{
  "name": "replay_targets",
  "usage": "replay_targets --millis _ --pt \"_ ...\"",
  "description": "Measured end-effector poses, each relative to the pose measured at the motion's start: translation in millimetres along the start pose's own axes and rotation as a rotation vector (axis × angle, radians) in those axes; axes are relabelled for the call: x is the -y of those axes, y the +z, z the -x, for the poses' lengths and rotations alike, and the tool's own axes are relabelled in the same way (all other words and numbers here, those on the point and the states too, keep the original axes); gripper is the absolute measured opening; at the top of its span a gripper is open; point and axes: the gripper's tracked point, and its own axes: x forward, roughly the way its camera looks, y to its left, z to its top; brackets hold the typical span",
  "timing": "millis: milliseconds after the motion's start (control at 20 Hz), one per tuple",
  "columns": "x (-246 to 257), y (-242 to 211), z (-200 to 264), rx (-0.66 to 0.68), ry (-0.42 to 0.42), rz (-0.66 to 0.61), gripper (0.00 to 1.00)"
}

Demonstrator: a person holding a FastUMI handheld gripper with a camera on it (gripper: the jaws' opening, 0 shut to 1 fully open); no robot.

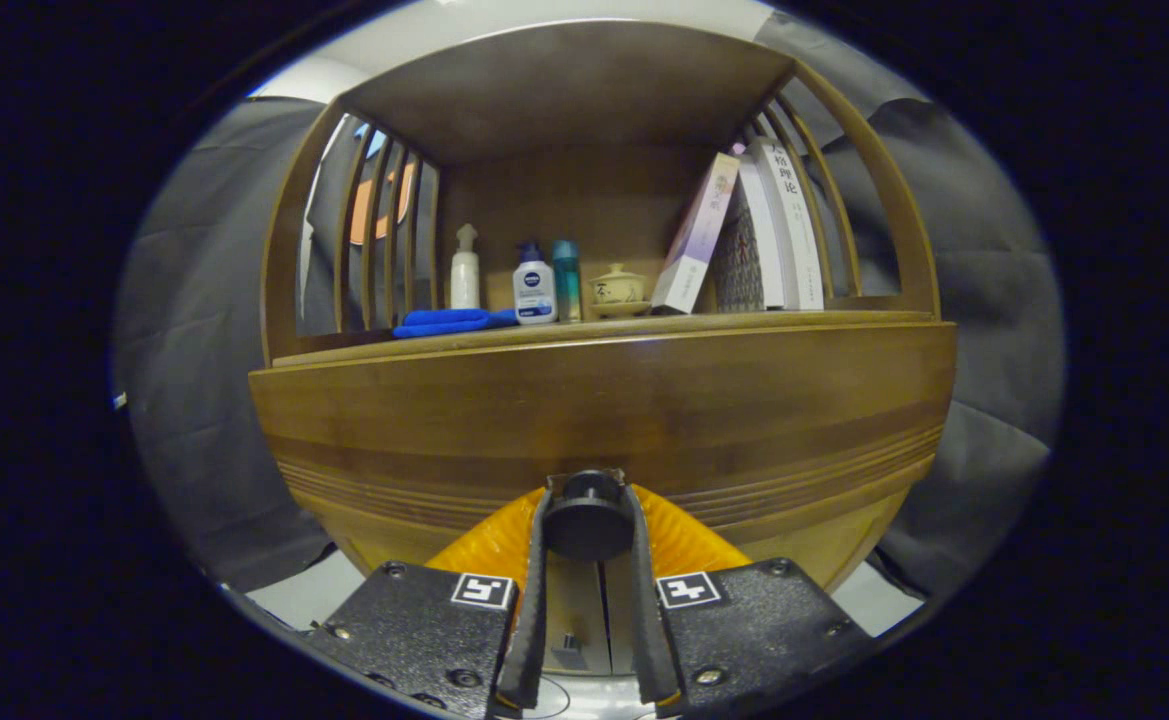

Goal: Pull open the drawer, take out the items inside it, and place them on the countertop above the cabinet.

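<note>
Countertop [824,318]: free front strip betw. blue cloth [449,321] & books [759,235]; bottles [534,285] crowding back.

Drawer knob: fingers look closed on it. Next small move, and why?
Probably a straight pull back toward the camera. Both fingers press the sides of the round dark knob, so the gripper has it gripped. The drawer front appears flush with the cabinet, nothing inside showing, so the drawer seems not yet opened.

Brown wood cabinet [604,400], black knob [587,518], blue cloth [449,322], prob. teal bottle [566,280].
</note>
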Motion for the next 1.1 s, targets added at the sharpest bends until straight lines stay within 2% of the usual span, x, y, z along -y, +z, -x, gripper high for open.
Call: replay_targets --millis 1100 --pt "-5 -34 131 -0.051 -0.043 -0.013 0.39"
